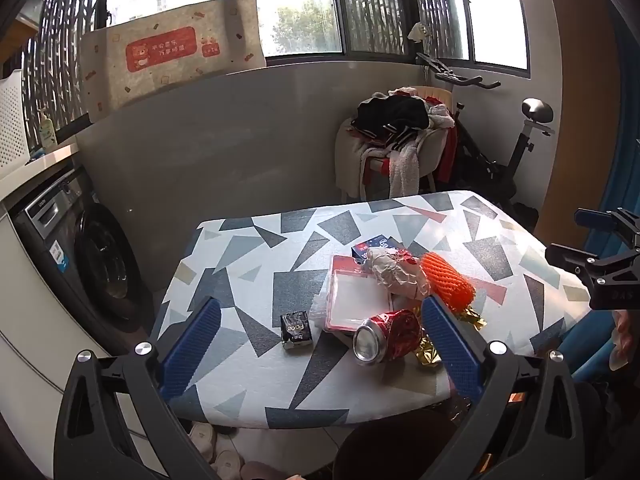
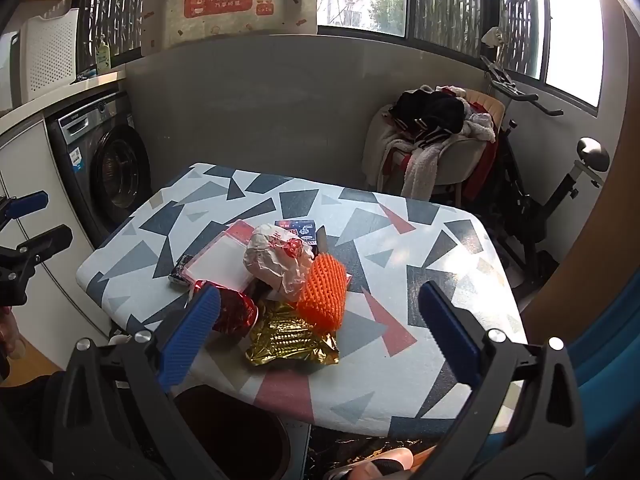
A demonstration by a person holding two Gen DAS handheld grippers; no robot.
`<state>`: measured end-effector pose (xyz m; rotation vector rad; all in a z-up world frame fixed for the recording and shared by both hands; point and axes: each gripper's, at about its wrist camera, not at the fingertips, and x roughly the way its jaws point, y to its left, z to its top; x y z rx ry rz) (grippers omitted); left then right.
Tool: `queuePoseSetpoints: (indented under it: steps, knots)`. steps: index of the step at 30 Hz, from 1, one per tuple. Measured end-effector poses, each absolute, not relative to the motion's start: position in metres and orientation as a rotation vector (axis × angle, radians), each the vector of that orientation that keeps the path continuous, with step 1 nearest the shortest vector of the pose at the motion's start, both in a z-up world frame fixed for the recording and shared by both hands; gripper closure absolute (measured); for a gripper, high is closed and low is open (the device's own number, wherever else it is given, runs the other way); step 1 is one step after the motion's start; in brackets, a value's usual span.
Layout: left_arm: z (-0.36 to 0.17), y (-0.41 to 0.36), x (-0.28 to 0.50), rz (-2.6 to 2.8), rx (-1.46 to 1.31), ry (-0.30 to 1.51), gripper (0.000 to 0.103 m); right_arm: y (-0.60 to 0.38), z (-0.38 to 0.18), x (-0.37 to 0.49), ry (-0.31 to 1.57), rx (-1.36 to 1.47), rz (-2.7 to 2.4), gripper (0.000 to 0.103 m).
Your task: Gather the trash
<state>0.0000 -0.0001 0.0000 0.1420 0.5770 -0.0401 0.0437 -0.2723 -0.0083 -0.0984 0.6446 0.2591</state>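
At the far left a washer [image 1: 92,256] is set under a counter, with a white basket [image 2: 48,56] on top. The left gripper [image 1: 320,336] is held above the near edge of the table [image 1: 240,380] — its blue fingers [image 1: 192,344] are spread wide and nothing is gripped. Between them a small black packet [image 1: 297,330] is seen lying alone, just left of the trash pile. In the pile a red-rimmed tray [image 1: 356,296] lies flat; a crushed can [image 1: 386,336] rests on its side at the tray's near edge, touching gold foil [image 2: 292,338]. A crumpled wrapper [image 2: 278,260] sits on the tray, with an orange foam net [image 2: 322,294] against its right side and a blue box [image 2: 296,229] behind. The right gripper [image 2: 320,332] — also wide open and empty — is held over the foil. Below the table's near edge a dark bin [image 2: 232,432] is visible. At the right a chair [image 2: 440,140] piled with clothes stands beside an exercise bike [image 2: 560,184].
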Motion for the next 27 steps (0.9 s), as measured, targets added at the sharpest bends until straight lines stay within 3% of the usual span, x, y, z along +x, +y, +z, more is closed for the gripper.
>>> queuePoseSetpoints:
  steps: [27]
  knots:
    - [0.0003,-0.0002,0.0001,-0.041,0.14,0.579,0.004,-0.271,-0.0098,0.043,0.643,-0.105,0.257,0.005]
